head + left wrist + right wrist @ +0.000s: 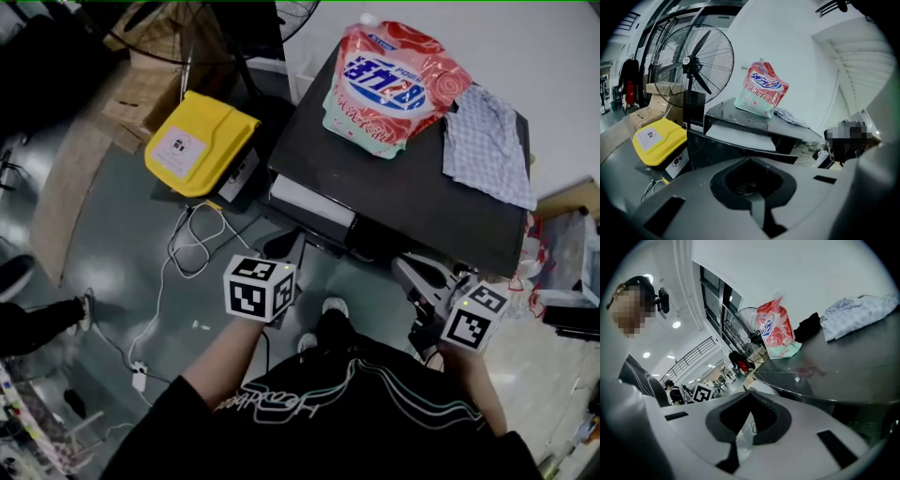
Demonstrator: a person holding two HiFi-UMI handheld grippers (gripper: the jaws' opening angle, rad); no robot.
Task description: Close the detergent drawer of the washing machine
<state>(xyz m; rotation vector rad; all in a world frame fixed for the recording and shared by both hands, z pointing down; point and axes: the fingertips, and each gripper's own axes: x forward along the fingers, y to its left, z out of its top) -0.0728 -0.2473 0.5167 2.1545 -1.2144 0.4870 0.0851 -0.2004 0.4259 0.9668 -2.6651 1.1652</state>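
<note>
The dark washing machine [422, 202] stands in front of me; a pink detergent pouch [389, 80] and a checked cloth [487, 141] lie on its top. Its white detergent drawer [312, 200] sticks out of the front near the left corner, and shows as a pale slab [740, 137] in the left gripper view. My left gripper [286, 246] hovers just in front of the drawer, jaws shut on nothing [750, 161]. My right gripper [412, 272] is at the machine's front edge further right, also shut and empty [750, 397], level with the glossy top [834, 376].
A yellow case [200, 141] sits on the floor left of the machine, with white cables [192, 244] trailing beside it. A standing fan [691, 61] and cardboard boxes [141, 94] are behind it. Another person's shoe [14, 277] is at the far left.
</note>
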